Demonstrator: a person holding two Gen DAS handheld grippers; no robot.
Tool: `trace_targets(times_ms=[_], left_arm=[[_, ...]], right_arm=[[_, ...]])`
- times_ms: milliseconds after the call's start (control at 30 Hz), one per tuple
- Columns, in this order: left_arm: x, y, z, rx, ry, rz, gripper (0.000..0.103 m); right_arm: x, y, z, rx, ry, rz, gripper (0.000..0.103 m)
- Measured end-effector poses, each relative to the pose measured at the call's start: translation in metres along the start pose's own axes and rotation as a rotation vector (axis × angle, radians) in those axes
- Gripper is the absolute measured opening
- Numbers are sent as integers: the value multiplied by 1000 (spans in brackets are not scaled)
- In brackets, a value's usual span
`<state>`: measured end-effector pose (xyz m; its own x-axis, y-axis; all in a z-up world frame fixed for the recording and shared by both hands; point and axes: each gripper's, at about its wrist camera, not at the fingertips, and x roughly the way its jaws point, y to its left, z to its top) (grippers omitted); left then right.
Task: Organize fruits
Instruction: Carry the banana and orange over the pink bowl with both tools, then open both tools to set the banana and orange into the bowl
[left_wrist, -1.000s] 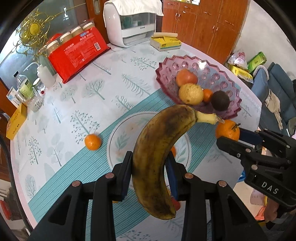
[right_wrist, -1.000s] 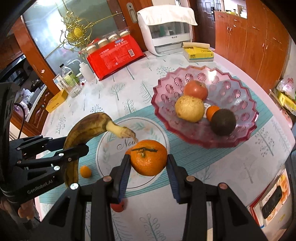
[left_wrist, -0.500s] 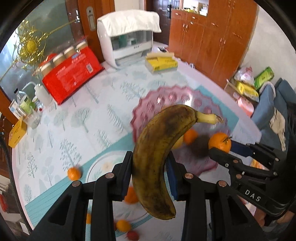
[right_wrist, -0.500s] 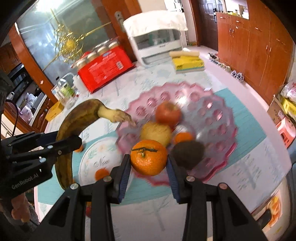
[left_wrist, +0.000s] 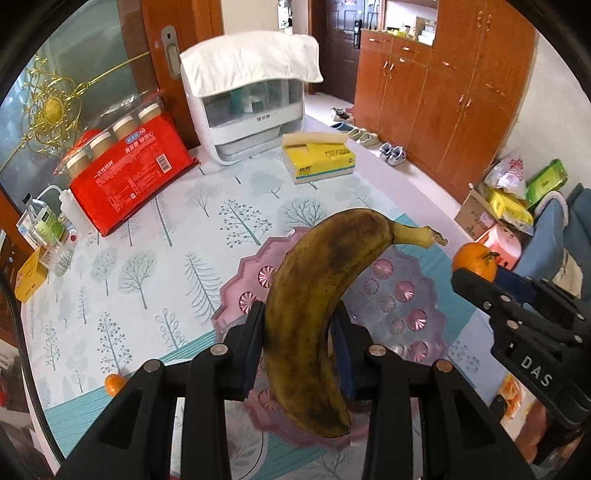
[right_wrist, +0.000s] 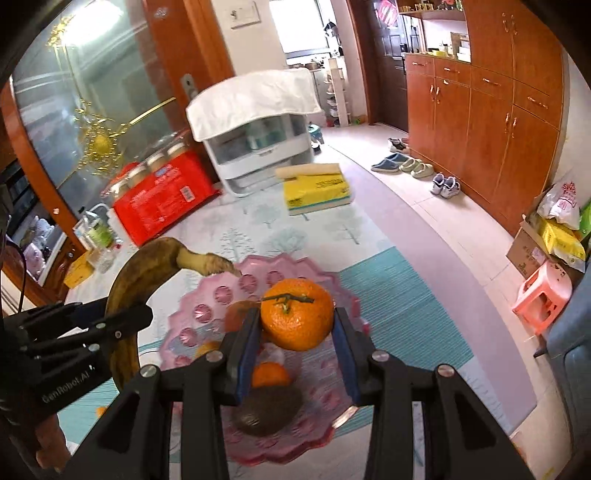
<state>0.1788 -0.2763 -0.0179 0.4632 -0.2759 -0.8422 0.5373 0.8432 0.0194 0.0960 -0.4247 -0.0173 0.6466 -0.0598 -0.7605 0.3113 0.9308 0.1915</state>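
Hovering over the pink bowl on the bench, the left gripper clamps the banana and the right gripper the orange, jaws closed, apparently for release inside.

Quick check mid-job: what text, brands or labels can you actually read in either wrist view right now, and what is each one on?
"DAS": on the right hand-held gripper, seen from the left wrist.
"GenRobot.AI": on the left hand-held gripper, seen from the right wrist.
Red pack: white Chinese lettering and a barcode, too small to read.
Yellow tissue pack: print blurred, unreadable.
White appliance: small front label, unreadable.
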Motion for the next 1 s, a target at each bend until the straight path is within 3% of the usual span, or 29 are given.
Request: trace_targets(times_ms=[267,467,1000], left_arm=[[56,-9,-2,-36,86,40,33],[81,-7,-8,-68,139,37,33],[109,-28,-13,-56,211,11,34]], right_arm=[[48,-29,-9,49,135,25,39],[74,-26,-15,24,206,61,39],[108,-18,-30,-39,330,73,41]])
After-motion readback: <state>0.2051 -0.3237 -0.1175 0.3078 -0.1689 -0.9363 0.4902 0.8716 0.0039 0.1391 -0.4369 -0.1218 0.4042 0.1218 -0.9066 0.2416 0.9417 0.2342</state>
